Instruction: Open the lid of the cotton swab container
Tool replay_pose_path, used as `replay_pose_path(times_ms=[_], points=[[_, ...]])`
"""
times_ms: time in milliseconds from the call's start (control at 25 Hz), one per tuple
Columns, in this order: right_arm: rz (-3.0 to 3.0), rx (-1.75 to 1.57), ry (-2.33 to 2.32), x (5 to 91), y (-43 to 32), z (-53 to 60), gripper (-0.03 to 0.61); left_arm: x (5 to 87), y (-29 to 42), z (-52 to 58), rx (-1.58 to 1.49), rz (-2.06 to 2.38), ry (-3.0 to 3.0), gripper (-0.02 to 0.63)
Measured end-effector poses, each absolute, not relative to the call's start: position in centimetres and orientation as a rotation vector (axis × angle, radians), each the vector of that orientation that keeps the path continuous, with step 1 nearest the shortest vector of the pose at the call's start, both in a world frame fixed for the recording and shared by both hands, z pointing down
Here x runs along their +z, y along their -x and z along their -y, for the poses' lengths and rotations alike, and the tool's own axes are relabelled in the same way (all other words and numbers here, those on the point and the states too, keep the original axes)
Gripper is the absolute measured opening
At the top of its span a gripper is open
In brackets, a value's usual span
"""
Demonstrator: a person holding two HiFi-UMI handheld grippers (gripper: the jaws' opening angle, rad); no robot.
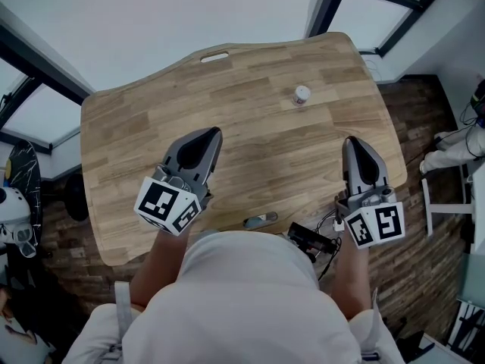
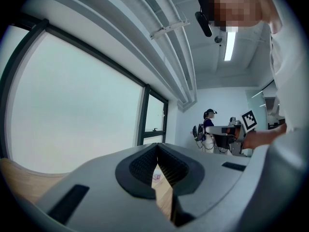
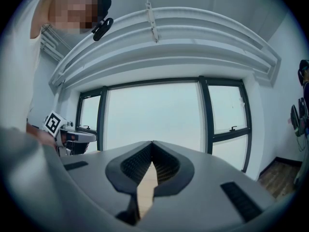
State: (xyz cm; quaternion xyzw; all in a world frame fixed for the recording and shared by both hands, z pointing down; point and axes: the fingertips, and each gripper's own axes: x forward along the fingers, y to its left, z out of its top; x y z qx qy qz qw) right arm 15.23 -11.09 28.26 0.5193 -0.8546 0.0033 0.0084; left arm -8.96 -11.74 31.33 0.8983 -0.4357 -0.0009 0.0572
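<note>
Left claw [image 1: 213, 133]: pinched shut on nothing, held level above the near worktop [image 1: 129, 127]. Further right and well beyond both claws, on the worktop's far part: swab container [image 1: 301, 95], upright and alone, too small to tell lid on or off. Right claw [image 1: 353, 141]: likewise closed and empty. Likely risks: toppling or skidding so light a container by nudging it with a closed claw; with the lid on, spinning or lifting the whole thing by pulling the lid without bracing the body.
</note>
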Motion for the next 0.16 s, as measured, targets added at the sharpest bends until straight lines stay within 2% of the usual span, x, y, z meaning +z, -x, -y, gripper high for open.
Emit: replay_pose_path(times_ms=[160], points=[[2.671, 0.015, -1.624, 28.33, -15.2, 11.32, 0.02, 31.45, 8.97, 11.89, 0.007, 1.314, -2.724, 0.014]])
